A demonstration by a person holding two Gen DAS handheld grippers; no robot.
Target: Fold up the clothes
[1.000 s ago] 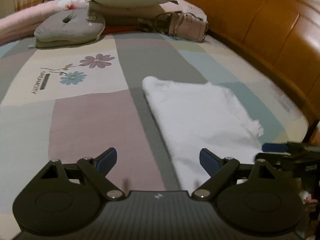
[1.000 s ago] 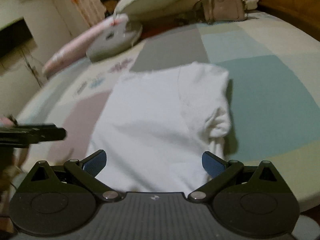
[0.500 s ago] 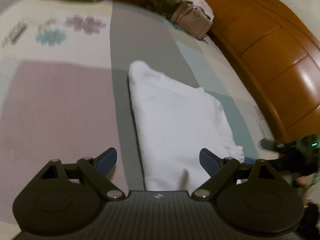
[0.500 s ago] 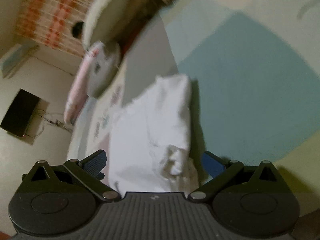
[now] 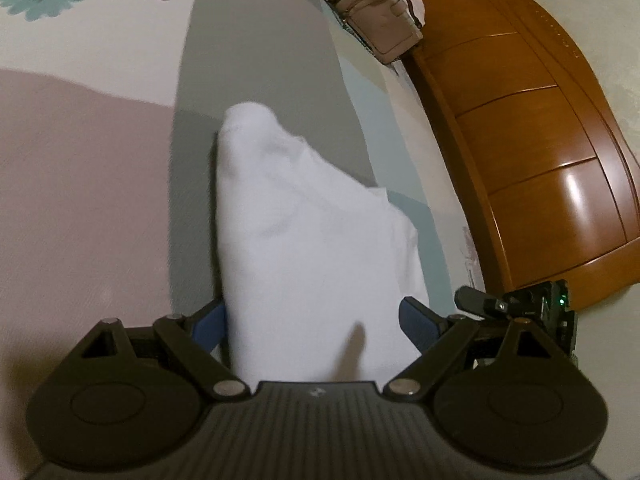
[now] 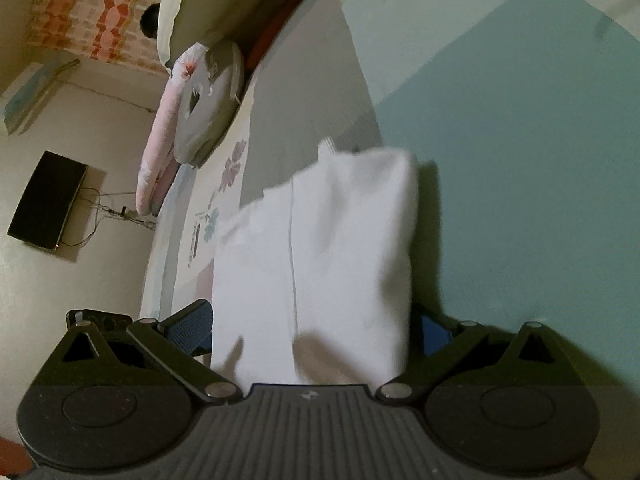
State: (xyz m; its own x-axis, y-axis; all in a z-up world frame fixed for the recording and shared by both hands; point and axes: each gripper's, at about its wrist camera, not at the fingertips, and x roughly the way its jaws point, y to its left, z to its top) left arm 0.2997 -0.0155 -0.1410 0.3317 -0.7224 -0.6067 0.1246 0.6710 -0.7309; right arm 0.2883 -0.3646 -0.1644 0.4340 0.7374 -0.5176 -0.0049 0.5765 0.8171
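Where a second ago both claws hung spread short of the cloth, the left claw [image 5: 314, 322] and right claw [image 6: 316, 330] now straddle the near edge of the white garment [image 5: 304, 240], jaws wide apart and not pinching. The garment lies folded, soft and rumpled, on the patchwork bed [image 5: 80, 180], running toward 12 o'clock. Only the left view shows the glossy wooden headboard [image 5: 540, 140] at 2 o'clock and a pink bag [image 5: 380, 28]; only the right shows pillows [image 6: 200, 112] and a black screen [image 6: 46, 200] at 9 o'clock.
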